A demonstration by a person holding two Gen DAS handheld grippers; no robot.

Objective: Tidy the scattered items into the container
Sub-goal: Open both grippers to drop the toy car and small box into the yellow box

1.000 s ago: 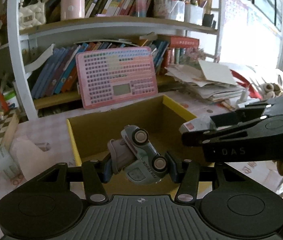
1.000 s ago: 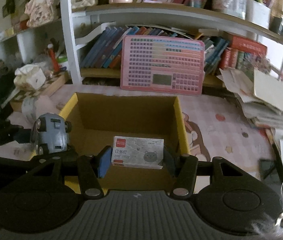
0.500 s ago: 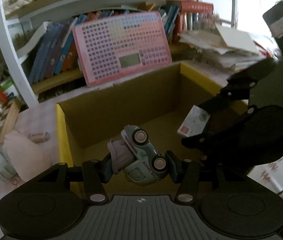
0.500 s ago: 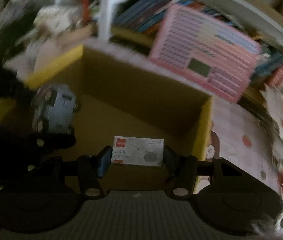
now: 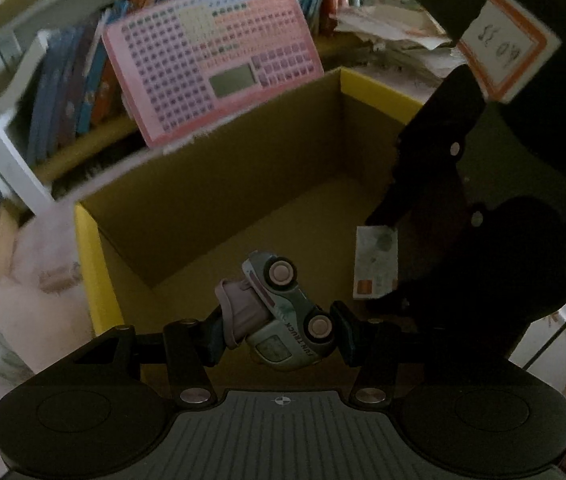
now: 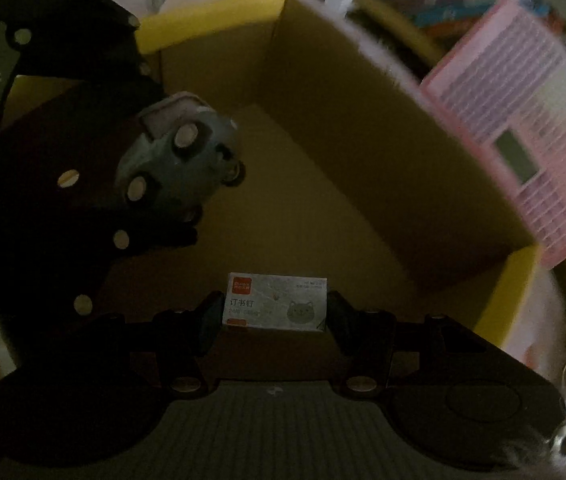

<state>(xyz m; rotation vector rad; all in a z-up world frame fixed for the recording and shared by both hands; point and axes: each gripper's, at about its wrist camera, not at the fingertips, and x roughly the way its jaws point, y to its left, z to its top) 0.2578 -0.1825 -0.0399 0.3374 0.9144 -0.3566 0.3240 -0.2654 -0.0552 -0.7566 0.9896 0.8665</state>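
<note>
My left gripper (image 5: 277,330) is shut on a grey-blue toy car (image 5: 283,316), tilted nose down, held inside the open cardboard box (image 5: 219,168) with yellow rims. My right gripper (image 6: 273,314) is shut on a small white staple box (image 6: 276,306) with a cat picture, also inside the cardboard box (image 6: 363,148) above its floor. The right gripper and the staple box (image 5: 375,264) show at the right of the left wrist view. The toy car (image 6: 179,164) and the left gripper show at the left of the right wrist view.
A pink keypad board (image 5: 211,52) leans on the bookshelf behind the box; it also shows in the right wrist view (image 6: 523,152). Books fill the shelf (image 5: 67,92). Loose papers (image 5: 387,28) lie at the back right. A pink soft item (image 5: 39,280) lies left of the box.
Both grippers have moved forward and down into the cardboard box, each still holding its item. The right gripper has tipped steeply, and the view has darkened.
</note>
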